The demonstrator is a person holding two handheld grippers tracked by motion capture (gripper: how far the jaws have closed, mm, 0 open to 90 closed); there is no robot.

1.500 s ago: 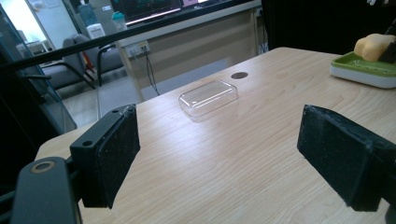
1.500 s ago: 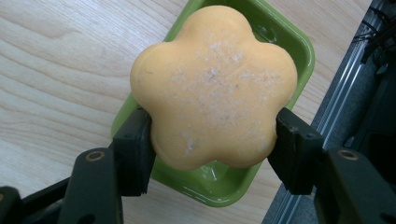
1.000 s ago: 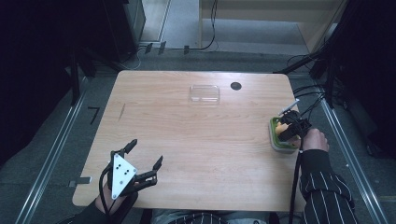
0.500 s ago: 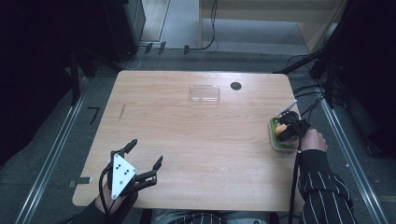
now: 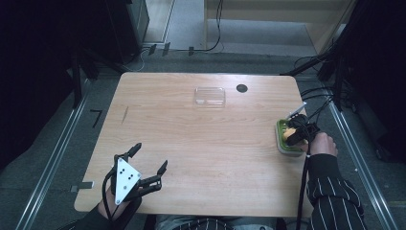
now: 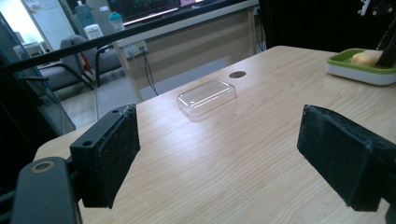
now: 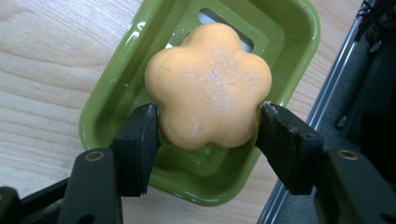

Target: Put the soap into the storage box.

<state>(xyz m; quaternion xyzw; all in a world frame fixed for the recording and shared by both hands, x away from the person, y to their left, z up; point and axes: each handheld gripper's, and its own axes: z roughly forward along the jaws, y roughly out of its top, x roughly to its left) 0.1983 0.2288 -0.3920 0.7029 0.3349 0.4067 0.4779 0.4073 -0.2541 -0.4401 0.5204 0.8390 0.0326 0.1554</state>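
Note:
An orange flower-shaped soap lies in a green soap dish at the table's right edge. My right gripper is shut on the soap, one pad pressing each side of it. From above, the right gripper hangs over the dish, and the soap shows as a small orange spot. My left gripper rests open near the front left corner of the table, its pads wide apart with nothing between them. A clear plastic lid lies at the far middle of the table, apart from both grippers.
The wooden table has a dark round hole near its far edge. The dish sits close to the right edge, beside a metal floor rail. Cables trail off the table's right side.

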